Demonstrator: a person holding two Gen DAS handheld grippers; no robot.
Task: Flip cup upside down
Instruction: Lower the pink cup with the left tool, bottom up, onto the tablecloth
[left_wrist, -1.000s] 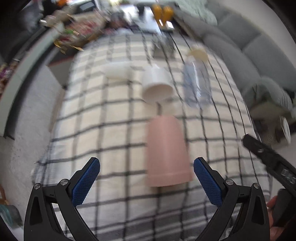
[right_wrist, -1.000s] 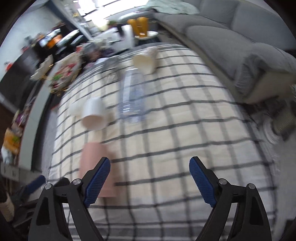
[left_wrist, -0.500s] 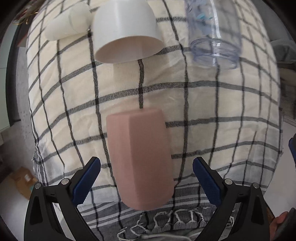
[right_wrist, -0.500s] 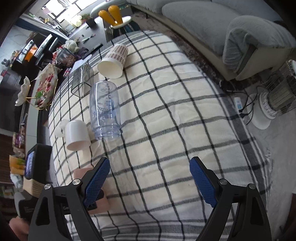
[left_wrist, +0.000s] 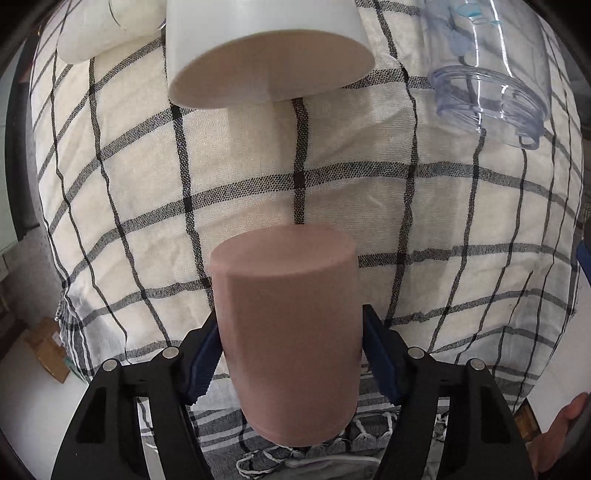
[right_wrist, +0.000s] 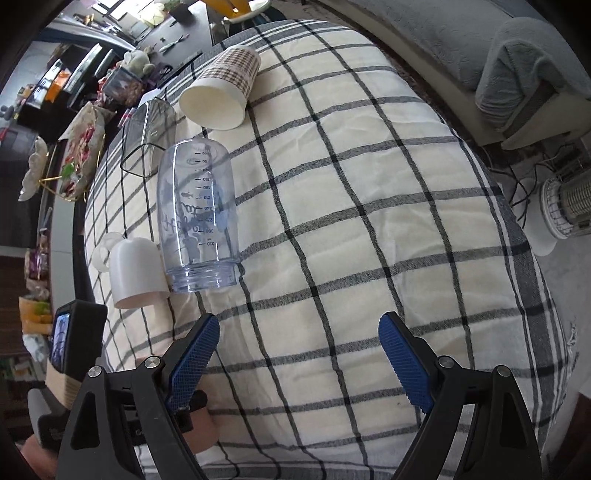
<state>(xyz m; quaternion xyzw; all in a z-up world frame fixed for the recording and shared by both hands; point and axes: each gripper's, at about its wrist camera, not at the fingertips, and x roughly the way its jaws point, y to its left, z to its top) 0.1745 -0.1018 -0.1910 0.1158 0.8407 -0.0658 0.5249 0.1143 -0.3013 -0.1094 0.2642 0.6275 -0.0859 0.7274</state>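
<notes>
The pink cup (left_wrist: 291, 332) sits right between the blue pads of the left claw (left_wrist: 290, 354), at the near edge of the table (left_wrist: 369, 192) with its checked cloth. The pads lie against the cup's two sides, low on its wall, so the left claw looks closed on it, though whether it is squeezing firmly cannot be read from the left wrist view. The cup's long axis runs straight ahead from the claw, closed flat end pointing away toward the white cup (left_wrist: 266, 55). Its wider end is nearest the camera. Whether it rests on the cloth or is lifted off it cannot be told.

The left claw is plainly the nearer one. The right claw (right_wrist: 299, 354) hangs wide open over bare cloth, holding nothing, and from its view the pink cup is almost hidden behind its left finger, down beside the other tool.

Beyond the pink cup, the white cup lies just ahead, and the clear bottle (left_wrist: 487, 92) lies to that cup's right, well apart from the pink cup. A checked paper cup (right_wrist: 221, 92) sits farther back, past the bottle.

Judging by this, the turn will likely be a wrist roll about the line between the pads, and the pink cup needs room short of the white cup to swing.
</notes>
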